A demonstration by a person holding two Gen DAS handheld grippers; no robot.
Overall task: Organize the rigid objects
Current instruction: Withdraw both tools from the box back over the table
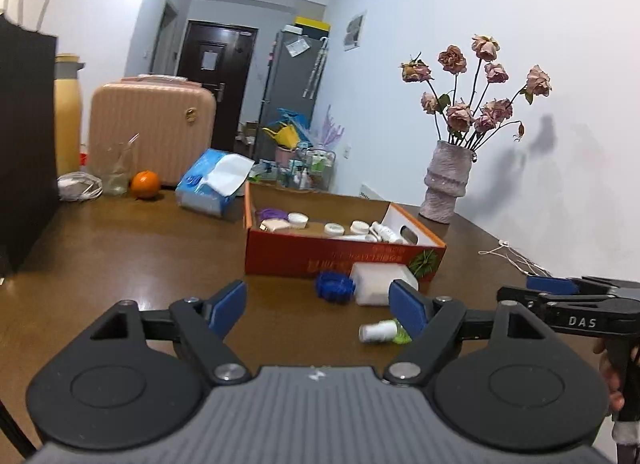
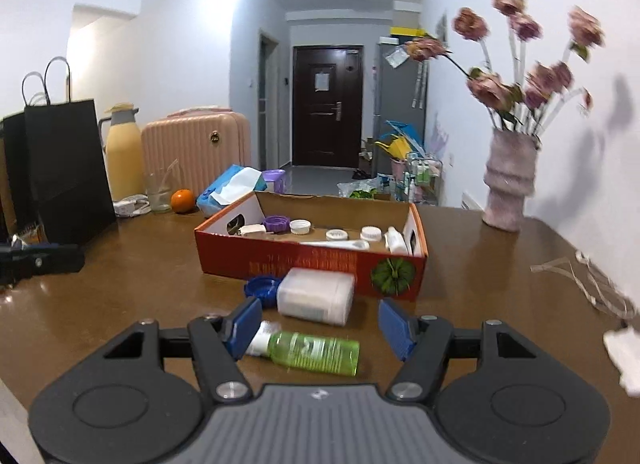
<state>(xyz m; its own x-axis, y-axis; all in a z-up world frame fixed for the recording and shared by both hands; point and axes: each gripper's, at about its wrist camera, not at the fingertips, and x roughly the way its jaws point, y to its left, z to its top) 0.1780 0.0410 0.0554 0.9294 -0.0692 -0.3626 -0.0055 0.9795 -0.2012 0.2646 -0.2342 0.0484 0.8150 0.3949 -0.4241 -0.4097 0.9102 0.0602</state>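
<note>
Both grippers hover low over a brown table [image 2: 120, 304], pointing toward an orange cardboard box [image 2: 320, 264] mid-table. Left gripper [image 1: 318, 308]: blue pads spread wide, nothing btwn them; table shows in the gap. Right gripper [image 2: 320, 324]: pads also spread, w/ a green bottle [image 2: 316, 350] lying on its side btwn them, white cap to the left; can't tell if the left pad touches the cap, right pad is clear of it. Just far of the bottle lies a white plastic container [image 2: 316, 296] on its side, up against the box's near wall, w/ a blue cap [image 2: 262, 288] beside it on the left. Inside the box: purple lid [image 2: 277, 223], several white caps [image 2: 301, 226], a white tube [image 2: 340, 244] and white bottles [image 2: 396, 240] at the right end. Far left: black paper bag [image 2: 68, 172], yellow thermos [image 2: 124, 156], pink suitcase [image 2: 196, 148], orange [image 2: 182, 200], tissue pack [image 2: 232, 188]. Far right by the wall: vase of dried roses [image 2: 508, 180].
</note>
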